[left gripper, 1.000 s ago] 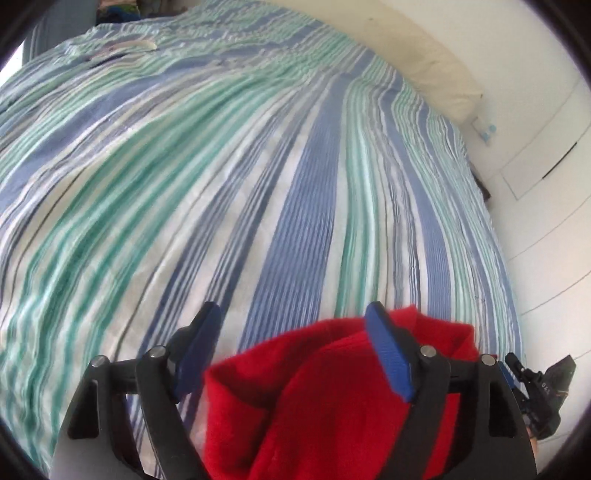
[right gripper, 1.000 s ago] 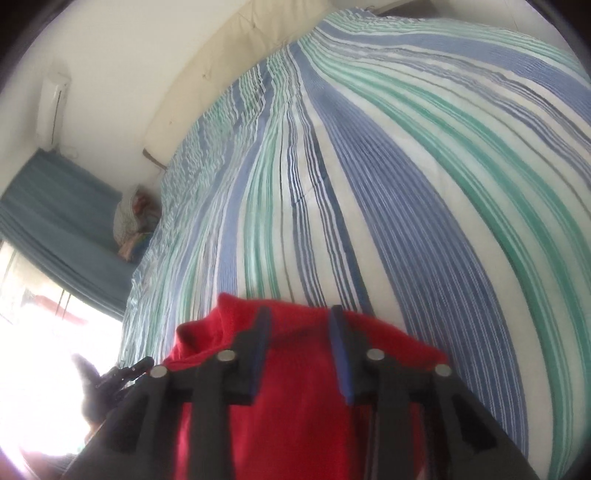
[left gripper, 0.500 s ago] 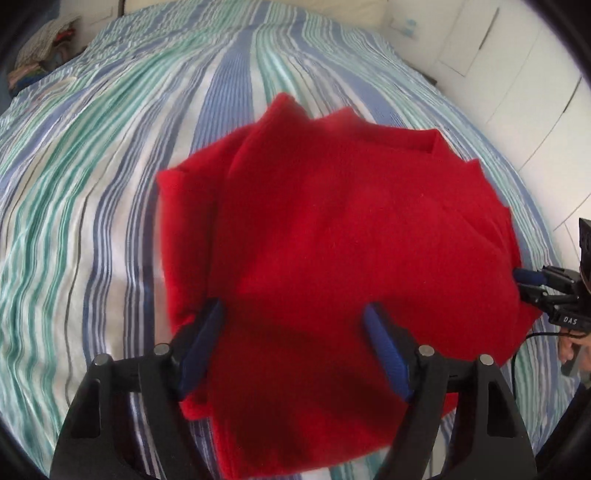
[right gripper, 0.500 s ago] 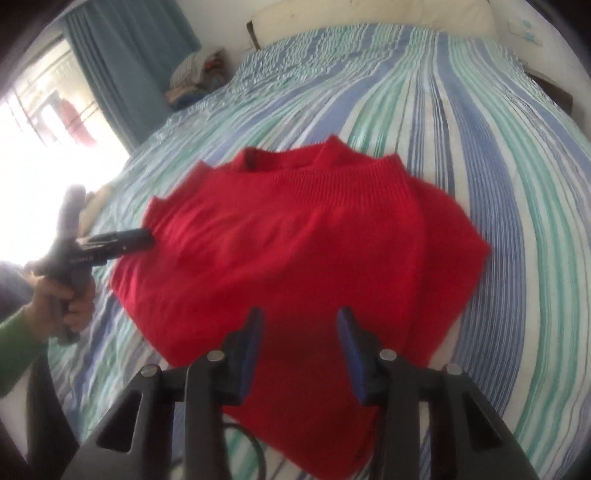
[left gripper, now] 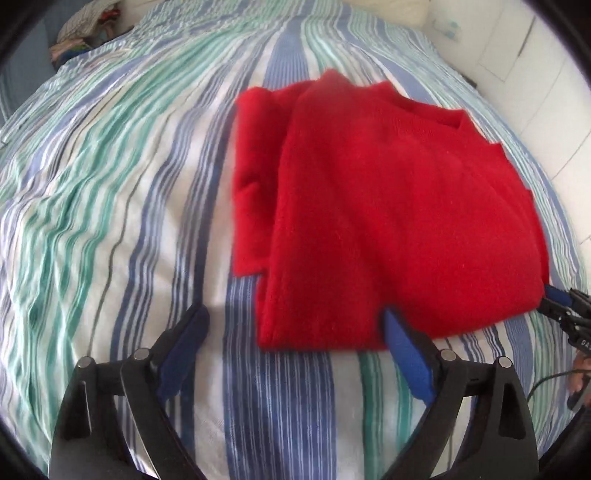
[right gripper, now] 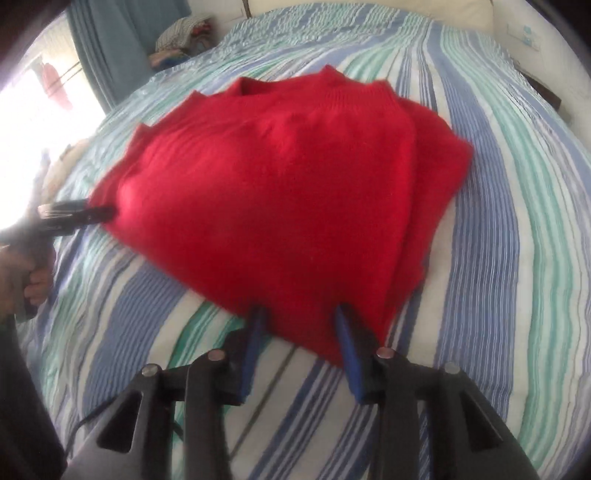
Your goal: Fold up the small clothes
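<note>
A red knitted sweater (left gripper: 388,206) lies folded on the striped bedspread (left gripper: 110,192), its collar towards the headboard. My left gripper (left gripper: 295,317) is open and empty, just short of the sweater's near left corner. In the right wrist view the sweater (right gripper: 280,192) fills the middle. My right gripper (right gripper: 299,317) is open at its near edge, the fingers partly apart and not closed on cloth. The left gripper also shows in the right wrist view (right gripper: 74,214) by the sweater's left corner. The right gripper also shows in the left wrist view (left gripper: 561,299) at the sweater's right corner.
The bed has a blue, green and white striped cover (right gripper: 517,221). A pile of clothes (right gripper: 181,37) lies at the far left by a blue curtain (right gripper: 110,48). A cream headboard (right gripper: 369,7) and white cupboard doors (left gripper: 546,74) border the bed.
The sweater has gone from held up close to both cameras to lying flat on the bed. Both grippers have drawn back to its near edge, with their jaws open.
</note>
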Action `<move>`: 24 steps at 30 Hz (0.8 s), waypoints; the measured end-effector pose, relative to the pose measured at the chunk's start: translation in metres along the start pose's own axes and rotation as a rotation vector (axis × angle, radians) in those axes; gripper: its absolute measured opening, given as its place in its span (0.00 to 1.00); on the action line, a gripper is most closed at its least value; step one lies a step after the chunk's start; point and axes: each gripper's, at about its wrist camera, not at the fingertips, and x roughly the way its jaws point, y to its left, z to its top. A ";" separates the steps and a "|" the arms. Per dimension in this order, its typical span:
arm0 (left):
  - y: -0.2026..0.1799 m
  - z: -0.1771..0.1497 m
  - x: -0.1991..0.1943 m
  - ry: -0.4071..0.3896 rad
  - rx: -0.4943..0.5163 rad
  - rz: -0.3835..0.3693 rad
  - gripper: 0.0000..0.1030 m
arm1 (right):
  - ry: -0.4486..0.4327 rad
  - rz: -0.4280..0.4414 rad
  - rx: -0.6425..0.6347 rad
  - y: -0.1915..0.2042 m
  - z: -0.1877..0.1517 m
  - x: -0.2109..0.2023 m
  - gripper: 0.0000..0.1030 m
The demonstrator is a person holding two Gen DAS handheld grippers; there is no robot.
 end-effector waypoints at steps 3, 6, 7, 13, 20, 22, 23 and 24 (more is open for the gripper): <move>-0.007 -0.013 -0.032 -0.044 -0.012 0.009 0.92 | -0.043 -0.036 0.052 0.007 -0.004 -0.026 0.39; -0.025 -0.031 -0.056 -0.085 0.013 0.059 0.93 | -0.105 -0.029 0.054 0.019 -0.013 -0.053 0.54; -0.031 -0.035 -0.062 -0.095 0.023 0.073 0.93 | -0.120 -0.040 0.055 0.022 -0.018 -0.059 0.55; -0.058 -0.055 -0.079 -0.143 0.063 0.113 0.93 | -0.131 -0.039 0.126 0.032 -0.052 -0.071 0.55; -0.071 -0.062 -0.083 -0.150 0.066 0.111 0.93 | -0.136 -0.065 0.152 0.040 -0.075 -0.077 0.55; -0.073 -0.063 -0.083 -0.155 0.062 0.110 0.93 | -0.134 -0.072 0.147 0.042 -0.078 -0.077 0.55; -0.073 -0.064 -0.083 -0.156 0.060 0.113 0.93 | -0.134 -0.075 0.147 0.042 -0.080 -0.077 0.55; -0.073 -0.065 -0.081 -0.156 0.057 0.116 0.94 | -0.134 -0.079 0.147 0.042 -0.081 -0.076 0.55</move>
